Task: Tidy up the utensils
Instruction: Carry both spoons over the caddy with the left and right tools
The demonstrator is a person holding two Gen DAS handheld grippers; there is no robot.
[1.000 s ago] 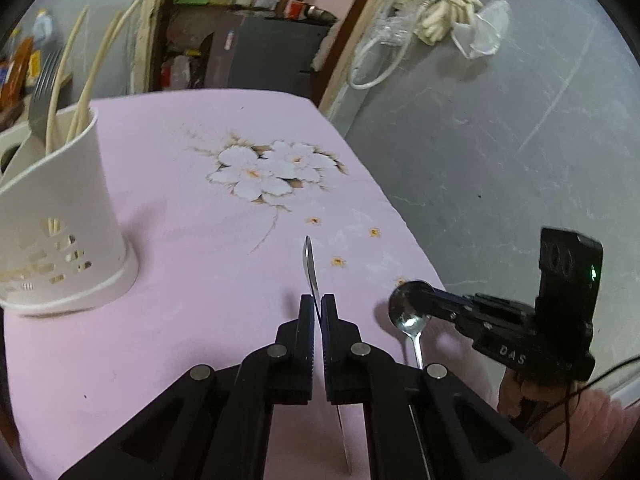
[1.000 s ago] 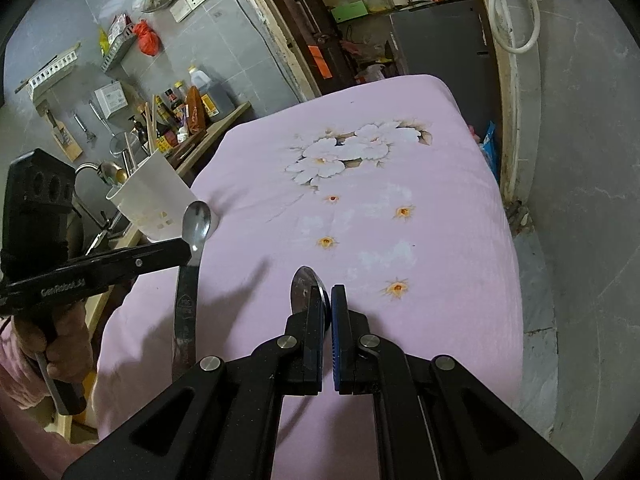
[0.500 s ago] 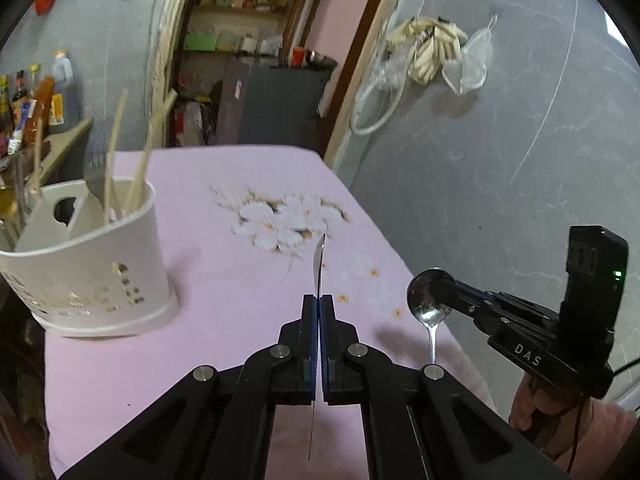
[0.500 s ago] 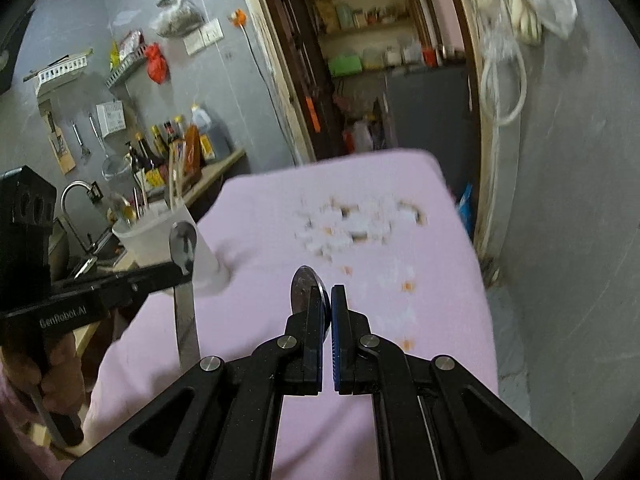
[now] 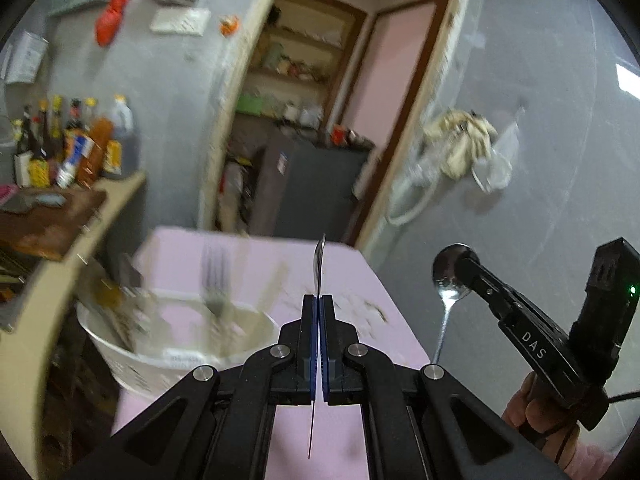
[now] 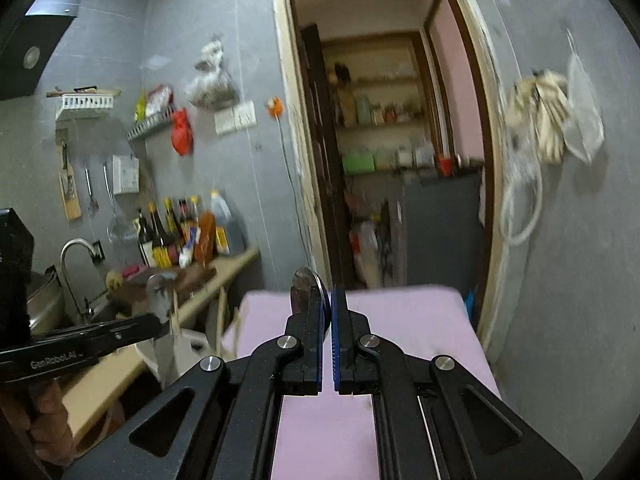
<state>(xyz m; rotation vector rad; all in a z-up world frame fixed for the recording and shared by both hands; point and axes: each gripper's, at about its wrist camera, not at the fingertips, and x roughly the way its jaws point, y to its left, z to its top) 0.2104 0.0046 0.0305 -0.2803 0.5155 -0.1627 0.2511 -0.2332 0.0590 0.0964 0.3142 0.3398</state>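
Note:
My left gripper (image 5: 319, 304) is shut on a table knife (image 5: 319, 264), which shows edge-on with its blade rising above the pads. In the right wrist view the same knife (image 6: 160, 300) stands upright in the left gripper (image 6: 158, 322). My right gripper (image 6: 331, 300) is shut on a metal spoon (image 6: 306, 288), whose bowl sticks up past the left finger. In the left wrist view the spoon (image 5: 452, 276) hangs handle-down from the right gripper (image 5: 464, 268). A white utensil holder (image 5: 176, 344) with a fork and chopsticks stands blurred on the pink tablecloth (image 5: 360, 344), below and left of the knife.
A wooden counter (image 6: 224, 276) with sauce bottles (image 6: 180, 232) and a sink tap (image 6: 76, 252) runs along the left. Beyond the table's far edge is a doorway with shelves (image 6: 380, 128). A grey wall with hanging cloths (image 5: 464, 148) stands on the right. A hand (image 5: 524, 408) holds the right gripper.
Both grippers have risen and tipped upward, each keeping its utensil. The table has dropped low in both views. The holder has shifted toward the middle of the left wrist view.

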